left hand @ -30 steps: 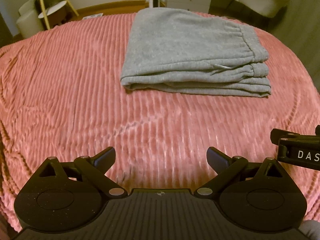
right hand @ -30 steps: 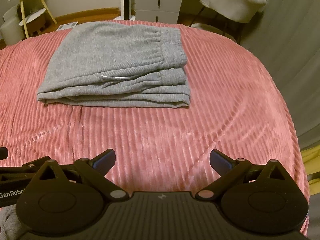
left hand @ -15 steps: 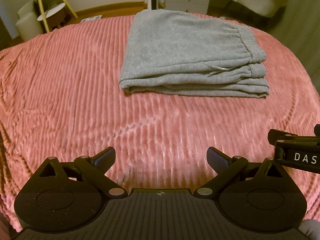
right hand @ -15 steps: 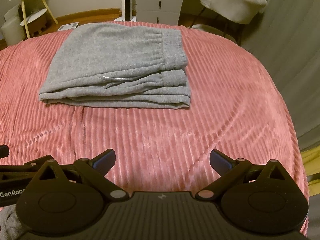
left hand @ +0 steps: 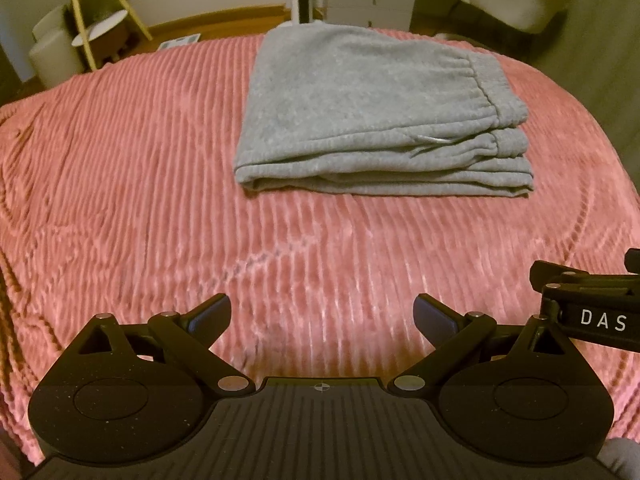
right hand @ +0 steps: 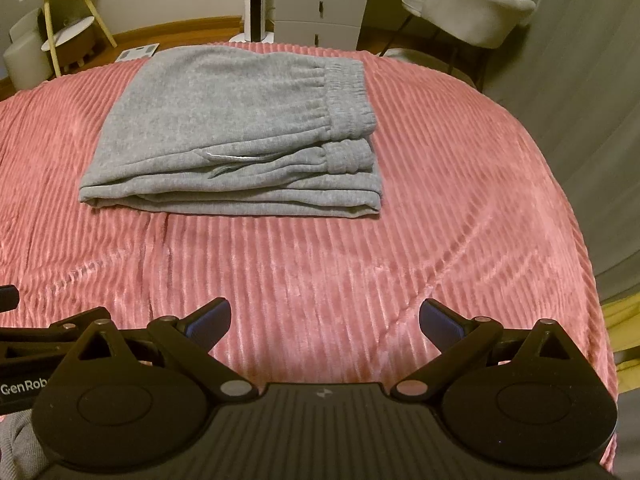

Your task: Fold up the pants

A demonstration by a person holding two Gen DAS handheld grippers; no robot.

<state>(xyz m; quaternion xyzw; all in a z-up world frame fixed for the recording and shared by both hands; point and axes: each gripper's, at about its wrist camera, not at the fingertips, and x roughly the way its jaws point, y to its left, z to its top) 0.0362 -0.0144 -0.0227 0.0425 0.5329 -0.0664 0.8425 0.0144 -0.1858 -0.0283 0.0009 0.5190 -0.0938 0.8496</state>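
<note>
The left gripper (left hand: 322, 314) hangs spread and empty over the pink blanket (left hand: 120, 184), well short of the grey pants (left hand: 372, 108), which lie folded in a neat stack mid-bed. The right gripper (right hand: 325, 318) is likewise spread and empty. The fold looks finished, so both should back off without snagging the stack.

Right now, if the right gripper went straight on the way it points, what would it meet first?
The right gripper, jaws open and empty, points over bare pink bedspread toward the folded grey pants. It would probably meet the pants' near folded edge first, or the bedspread if it is angled downward; depth is unclear.
</note>
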